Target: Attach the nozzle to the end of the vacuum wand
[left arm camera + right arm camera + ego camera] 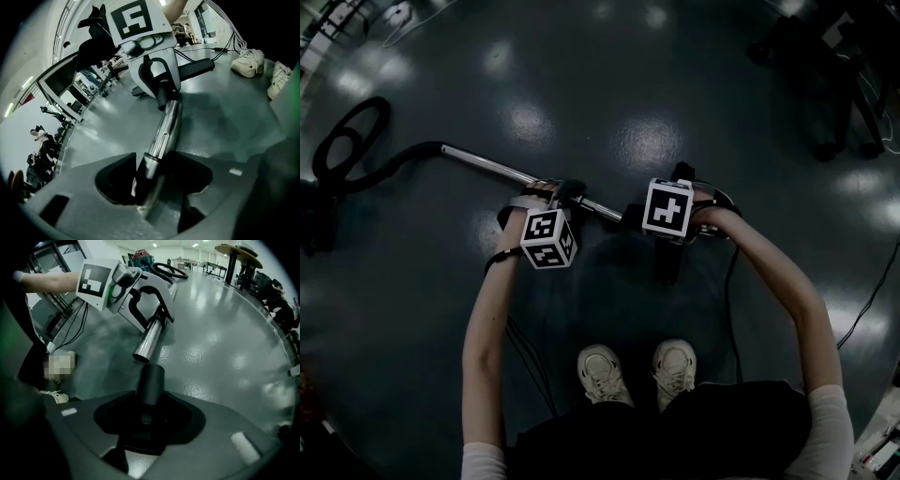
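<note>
Glossy grey floor (609, 103) under a black vacuum hose (403, 157) and cables (862, 309).

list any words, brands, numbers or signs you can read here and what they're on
None readable.
White marker cube on the left hand-held gripper: black square pattern only, no letters.
White marker cube on the right hand-held gripper: the same.
Silver metal vacuum wand and black plastic nozzle: no print visible.

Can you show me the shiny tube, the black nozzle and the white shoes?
vacuum wand (149, 339), right gripper view, on its shiny side near the open end.
nozzle (151, 380), right gripper view, on its black neck.
white shoes (602, 373), head view, on the left shoe's top.
</note>
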The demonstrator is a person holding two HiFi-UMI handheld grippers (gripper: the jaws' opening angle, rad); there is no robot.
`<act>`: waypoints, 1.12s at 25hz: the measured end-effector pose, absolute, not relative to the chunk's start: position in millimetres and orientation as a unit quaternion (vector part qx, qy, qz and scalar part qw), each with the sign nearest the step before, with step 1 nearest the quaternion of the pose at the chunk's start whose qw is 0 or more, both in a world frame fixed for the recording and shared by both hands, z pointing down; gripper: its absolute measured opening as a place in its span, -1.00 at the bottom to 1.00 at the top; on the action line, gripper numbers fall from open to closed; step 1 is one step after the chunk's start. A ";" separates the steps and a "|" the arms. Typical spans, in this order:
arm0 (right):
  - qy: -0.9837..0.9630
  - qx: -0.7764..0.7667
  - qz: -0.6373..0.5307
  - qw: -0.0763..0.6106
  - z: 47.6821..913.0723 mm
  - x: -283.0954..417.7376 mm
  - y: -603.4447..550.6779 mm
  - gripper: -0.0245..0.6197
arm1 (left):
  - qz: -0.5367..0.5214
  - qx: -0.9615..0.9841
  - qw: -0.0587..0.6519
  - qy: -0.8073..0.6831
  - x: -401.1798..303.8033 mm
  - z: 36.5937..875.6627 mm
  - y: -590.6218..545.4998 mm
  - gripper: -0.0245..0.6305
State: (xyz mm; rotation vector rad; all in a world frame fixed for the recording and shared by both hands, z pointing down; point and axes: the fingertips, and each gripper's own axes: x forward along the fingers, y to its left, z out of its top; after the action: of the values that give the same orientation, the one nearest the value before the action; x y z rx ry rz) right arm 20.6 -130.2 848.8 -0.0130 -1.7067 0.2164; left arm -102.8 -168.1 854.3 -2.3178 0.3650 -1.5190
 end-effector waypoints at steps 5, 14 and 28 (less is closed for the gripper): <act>-0.829 0.005 0.097 0.551 831.5 1.7 -119.8 -0.31 | -0.509 -0.831 0.172 0.144 -96.2 827.3 -172.6 -0.20; -0.851 0.086 0.102 0.508 799.4 6.3 -126.9 -0.31 | -0.492 -0.835 0.189 0.155 -76.8 799.7 -180.1 -0.24; -0.827 0.120 0.063 0.545 787.1 -7.3 -137.0 -0.31 | -0.483 -0.837 0.186 0.176 -62.4 797.1 -179.5 -0.24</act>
State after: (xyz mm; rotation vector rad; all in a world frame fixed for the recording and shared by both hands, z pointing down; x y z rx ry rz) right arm -7.3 -137.0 787.1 0.2846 -1.9627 0.1504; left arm -62.4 -179.5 797.1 -2.3576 0.4965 -1.3605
